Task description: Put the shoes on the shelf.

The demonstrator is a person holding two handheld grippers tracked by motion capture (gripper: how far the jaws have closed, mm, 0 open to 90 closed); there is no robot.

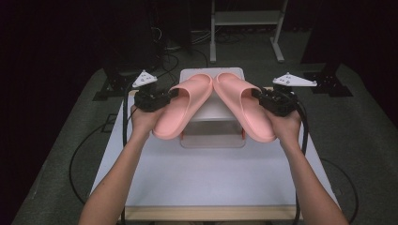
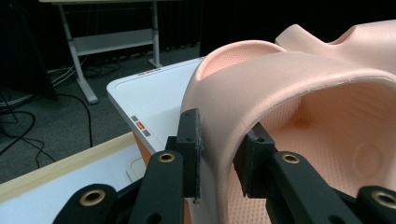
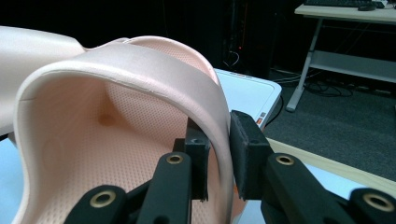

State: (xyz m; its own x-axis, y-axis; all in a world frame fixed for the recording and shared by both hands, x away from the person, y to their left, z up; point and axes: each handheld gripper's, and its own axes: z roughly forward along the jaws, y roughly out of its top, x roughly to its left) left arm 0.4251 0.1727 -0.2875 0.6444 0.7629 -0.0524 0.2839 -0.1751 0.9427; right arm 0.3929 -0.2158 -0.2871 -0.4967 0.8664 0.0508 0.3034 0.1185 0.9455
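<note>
The left gripper (image 2: 218,154) clamps the strap edge of the left slipper (image 1: 176,111); the right gripper (image 3: 219,154) pinches the strap of the right slipper (image 1: 244,110) the same way. Both slippers hang in the air above the white box (image 1: 213,112) at the far end of the table (image 1: 211,180), toes nearly touching over it, heels splayed toward the person. Picking up looks finished — what seems left is setting the pair down, probably on or by the box. The slippers are soft pink foam, thick and rounded, with a dimpled footbed and a smooth broad strap. The box is smooth plastic with rounded corners and orange latches — the table matte white with a pale wooden edge.
</note>
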